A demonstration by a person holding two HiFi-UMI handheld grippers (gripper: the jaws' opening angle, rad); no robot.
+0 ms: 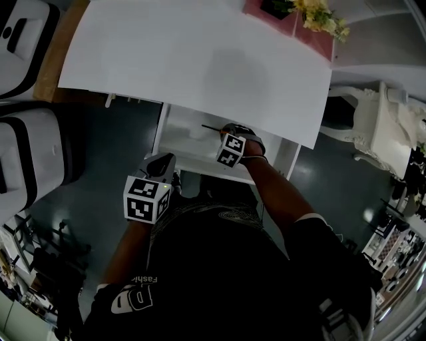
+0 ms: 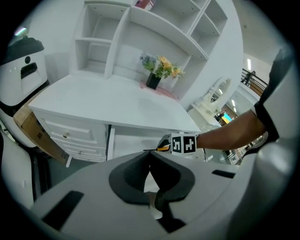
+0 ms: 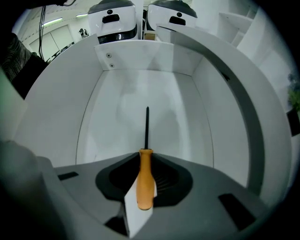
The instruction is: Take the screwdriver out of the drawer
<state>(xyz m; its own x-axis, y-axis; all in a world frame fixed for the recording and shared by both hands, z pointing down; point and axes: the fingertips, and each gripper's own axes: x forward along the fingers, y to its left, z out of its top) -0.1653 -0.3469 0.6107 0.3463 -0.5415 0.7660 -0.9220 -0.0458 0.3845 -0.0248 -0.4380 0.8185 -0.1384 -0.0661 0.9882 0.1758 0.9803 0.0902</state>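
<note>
The screwdriver [image 3: 145, 183] has an orange handle and a thin black shaft [image 3: 146, 125]. My right gripper [image 3: 145, 158] is shut on the handle, and the shaft points along the inside of the open white drawer [image 3: 61, 108]. In the head view the right gripper [image 1: 228, 132] hangs over the drawer [image 1: 200, 157] just under the desk edge, the shaft [image 1: 212, 128] sticking out to the left. My left gripper [image 1: 162, 162] sits at the drawer's front left corner, shut with nothing in it. From the left gripper [image 2: 149, 157] view the screwdriver [image 2: 162, 148] shows beside the right marker cube.
The white desk top [image 1: 200, 60] overhangs the drawer. A flower pot [image 1: 318, 13] stands at its far right. A white chair [image 1: 379, 123] is to the right, white machines [image 1: 30, 156] and a cardboard box [image 1: 53, 66] to the left. Small side drawers [image 2: 65, 136] sit left of the open one.
</note>
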